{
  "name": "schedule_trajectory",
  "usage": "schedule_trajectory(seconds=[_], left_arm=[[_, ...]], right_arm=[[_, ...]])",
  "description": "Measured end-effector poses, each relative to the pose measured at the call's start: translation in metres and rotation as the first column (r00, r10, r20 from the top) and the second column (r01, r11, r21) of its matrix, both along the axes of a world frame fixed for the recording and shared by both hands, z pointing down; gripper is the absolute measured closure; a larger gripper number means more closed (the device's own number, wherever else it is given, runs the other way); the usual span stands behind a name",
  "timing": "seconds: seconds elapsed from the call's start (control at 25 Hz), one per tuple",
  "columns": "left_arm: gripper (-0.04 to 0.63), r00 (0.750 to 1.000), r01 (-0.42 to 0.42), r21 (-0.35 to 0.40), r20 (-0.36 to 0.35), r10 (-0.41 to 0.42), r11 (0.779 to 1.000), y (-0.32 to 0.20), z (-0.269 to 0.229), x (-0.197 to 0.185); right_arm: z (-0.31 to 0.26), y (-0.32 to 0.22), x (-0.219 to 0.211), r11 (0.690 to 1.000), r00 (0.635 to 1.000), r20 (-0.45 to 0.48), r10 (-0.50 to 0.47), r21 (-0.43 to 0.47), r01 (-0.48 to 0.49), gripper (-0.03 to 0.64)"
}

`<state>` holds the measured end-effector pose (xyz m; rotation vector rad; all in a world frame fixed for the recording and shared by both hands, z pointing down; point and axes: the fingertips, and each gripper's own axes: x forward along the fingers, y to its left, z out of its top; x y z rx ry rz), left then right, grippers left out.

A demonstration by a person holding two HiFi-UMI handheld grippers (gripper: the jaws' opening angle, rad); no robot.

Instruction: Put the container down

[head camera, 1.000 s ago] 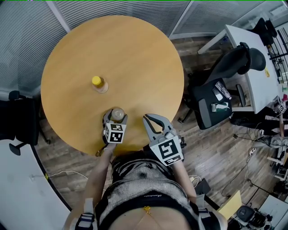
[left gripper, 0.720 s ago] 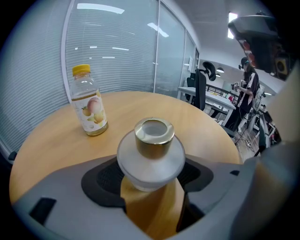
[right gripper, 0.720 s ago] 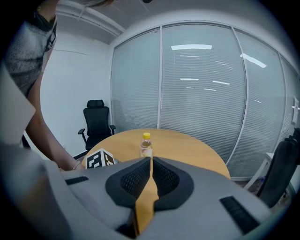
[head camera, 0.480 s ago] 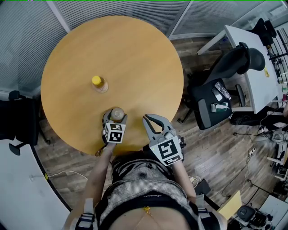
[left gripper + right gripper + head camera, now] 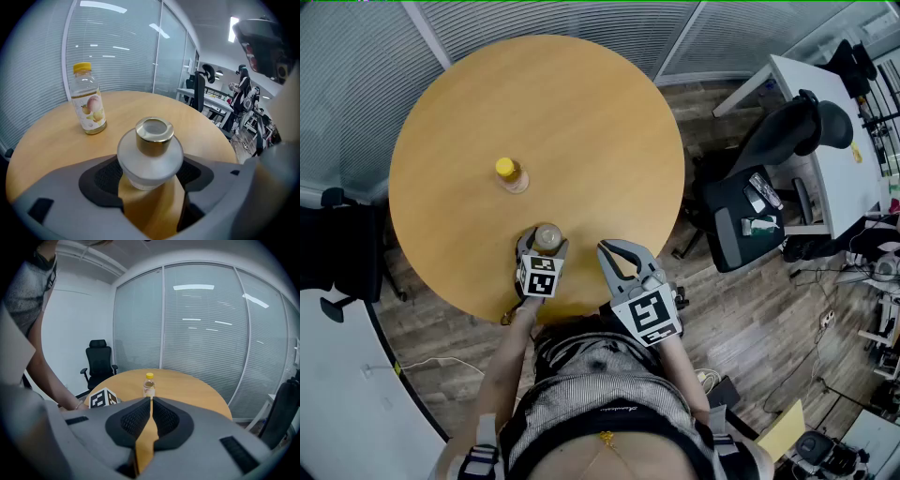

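**Q:** Which way does the container (image 5: 547, 238) point, and where is it?

**A:** It stands upright with its long axis vertical. Its gold cap (image 5: 154, 136) is uppermost, facing the head camera. It sits between the jaws of the left gripper (image 5: 544, 246), which are closed against its frosted body from both sides. This places it over the round table (image 5: 581, 122), at 6 o'clock from the table's centre and inside the near rim.

**Q:** Does its base rest on the wood?

**A:** No view settles this. The left gripper view shows the tabletop (image 5: 47, 140) directly under the container (image 5: 150, 161), but it does not show the contact line.

**Q:** What lies around it?

**A:** A yellow-capped bottle (image 5: 508, 173) stands upright at 11 o'clock from the container, well apart from it. The right gripper (image 5: 617, 251) hovers at 4 o'clock, above the table's edge.

**Q:** What does each view add?

**A:**
- **Left gripper view:** only here do the left gripper (image 5: 150, 176) pads appear pressed on the glass, along with the fruit label on the bottle (image 5: 89, 101).
- **Right gripper view:** the right gripper (image 5: 150, 401) has its jaws brought together on nothing, leaving a thin slit. Beyond it are the bottle (image 5: 149, 385), the left gripper's marker cube (image 5: 103, 399) at 9 o'clock, and a black office chair (image 5: 99, 362). The container does not show in this view.
- **Head view:** only this view gives the whole layout from above.
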<state>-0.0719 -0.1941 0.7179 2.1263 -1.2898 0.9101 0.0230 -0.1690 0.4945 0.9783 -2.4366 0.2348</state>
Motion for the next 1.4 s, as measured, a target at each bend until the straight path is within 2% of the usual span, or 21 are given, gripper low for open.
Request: schedule_trajectory(seconds=[0.36, 0.8, 0.84, 0.96, 1.12, 1.4], left_arm=[[0.252, 1.000, 0.012, -0.003, -0.007, -0.012, 1.000, 0.007, -0.001, -0.003], [0.253, 0.998, 0.049, -0.019, -0.032, -0.049, 0.999, 0.038, -0.012, -0.028], [0.269, 0.998, 0.055, -0.019, -0.034, -0.056, 0.998, 0.042, -0.016, -0.031], [0.416, 0.996, 0.076, 0.004, -0.036, -0.075, 0.997, 0.051, -0.029, -0.041], [0.547, 0.989, 0.108, 0.081, -0.107, -0.099, 0.991, 0.051, -0.065, -0.045], [0.574, 0.970, 0.094, 0.198, -0.238, -0.045, 0.976, 0.045, -0.140, -0.040]], right_arm=[[0.000, 0.004, 0.000, 1.000, 1.000, -0.007, -0.001, 0.002, 0.001, 0.591], [0.006, 0.008, -0.007, 1.000, 1.000, 0.008, 0.012, -0.007, -0.012, 0.591], [0.006, 0.008, -0.009, 1.000, 1.000, 0.010, 0.011, -0.007, -0.011, 0.591], [0.006, 0.008, -0.013, 1.000, 1.000, 0.025, 0.008, -0.005, -0.007, 0.591], [0.004, 0.007, -0.014, 1.000, 0.998, 0.064, 0.001, -0.009, 0.000, 0.591], [-0.007, 0.012, -0.028, 0.999, 0.985, 0.167, -0.050, 0.003, 0.050, 0.592]])
